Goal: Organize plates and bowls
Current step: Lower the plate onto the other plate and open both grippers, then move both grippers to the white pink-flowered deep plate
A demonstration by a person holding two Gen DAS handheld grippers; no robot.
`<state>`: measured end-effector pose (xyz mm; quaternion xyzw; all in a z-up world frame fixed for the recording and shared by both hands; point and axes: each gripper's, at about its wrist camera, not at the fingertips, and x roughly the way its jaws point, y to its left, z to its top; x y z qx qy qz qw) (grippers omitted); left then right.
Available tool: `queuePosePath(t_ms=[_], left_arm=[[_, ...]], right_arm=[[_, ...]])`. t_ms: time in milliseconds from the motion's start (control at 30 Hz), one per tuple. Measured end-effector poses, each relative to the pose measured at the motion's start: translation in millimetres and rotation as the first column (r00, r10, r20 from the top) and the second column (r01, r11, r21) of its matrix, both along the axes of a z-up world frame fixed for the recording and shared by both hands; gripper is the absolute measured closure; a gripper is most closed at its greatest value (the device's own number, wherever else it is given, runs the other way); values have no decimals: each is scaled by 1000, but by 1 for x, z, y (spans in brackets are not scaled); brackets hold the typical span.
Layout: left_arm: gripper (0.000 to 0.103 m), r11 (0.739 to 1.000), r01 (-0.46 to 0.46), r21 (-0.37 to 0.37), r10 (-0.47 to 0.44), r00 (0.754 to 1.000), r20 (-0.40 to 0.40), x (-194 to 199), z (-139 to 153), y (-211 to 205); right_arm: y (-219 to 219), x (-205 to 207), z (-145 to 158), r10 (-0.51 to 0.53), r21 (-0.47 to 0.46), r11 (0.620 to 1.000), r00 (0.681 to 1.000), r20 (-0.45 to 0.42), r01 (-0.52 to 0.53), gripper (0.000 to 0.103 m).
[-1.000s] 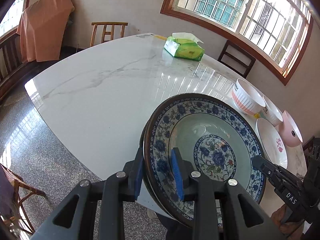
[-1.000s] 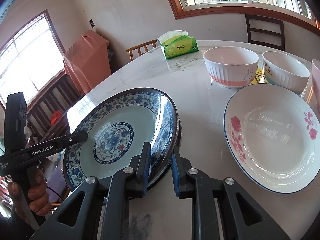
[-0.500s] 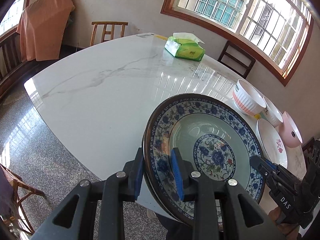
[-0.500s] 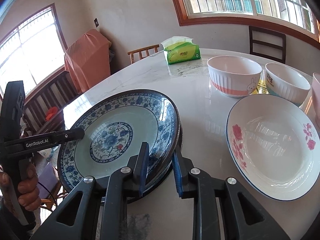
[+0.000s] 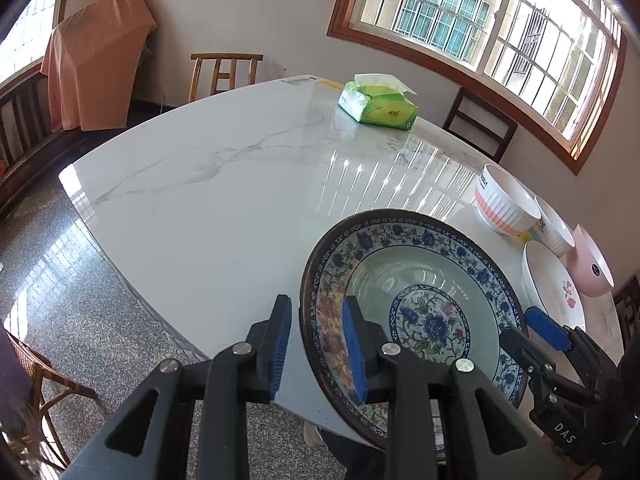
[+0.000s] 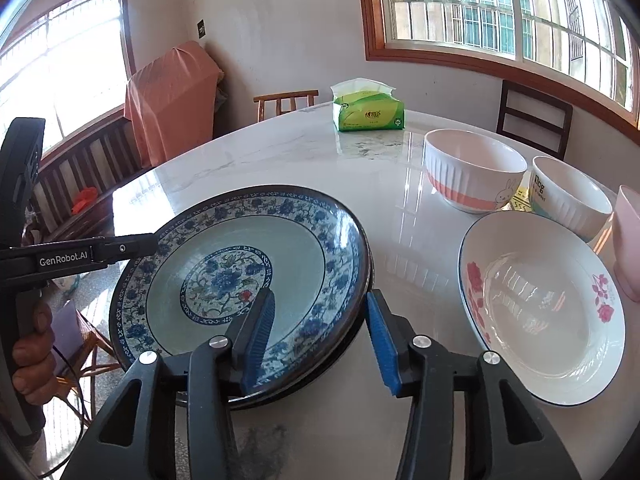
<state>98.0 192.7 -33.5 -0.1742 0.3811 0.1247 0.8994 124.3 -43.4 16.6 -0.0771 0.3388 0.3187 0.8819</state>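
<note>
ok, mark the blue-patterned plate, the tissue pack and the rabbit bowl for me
blue-patterned plate [image 6: 236, 276]: right wrist view, on the floral medallion at its centre.
tissue pack [image 6: 370, 117]: right wrist view, on the green front face.
rabbit bowl [image 6: 472, 188]: right wrist view, on the ribbed outer wall above the pink band.

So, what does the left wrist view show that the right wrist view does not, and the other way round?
Only the left wrist view: the DAS lettering on the right gripper, whose jaws have just been opening, with the rim of the blue-and-white plate loose between them. Only the right wrist view: the hand holding the left gripper, its GenRobot.AI label, and the rabbit on the pink-banded bowl. Both: the blue-and-white plate, the green tissue pack, the rose-patterned plate.
</note>
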Motion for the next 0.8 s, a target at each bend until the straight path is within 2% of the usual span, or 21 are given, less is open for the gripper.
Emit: queuePosePath(t_ms=[167,533,800], left_arm=[[76,998,-5,62,4,1000,12,-5,2,-10],[76,990,77,121,-78,997,9,-16,8,-50],[75,965,174,198,-181,983,16,-16,18,-103]], right_arm=[[1,-3,0,-4,3,1000,1000,31,4,44],[-14,-20,7,-20,90,996,991,135,7,44],[-68,-37,19,-156,176,976,979,135,131,44]])
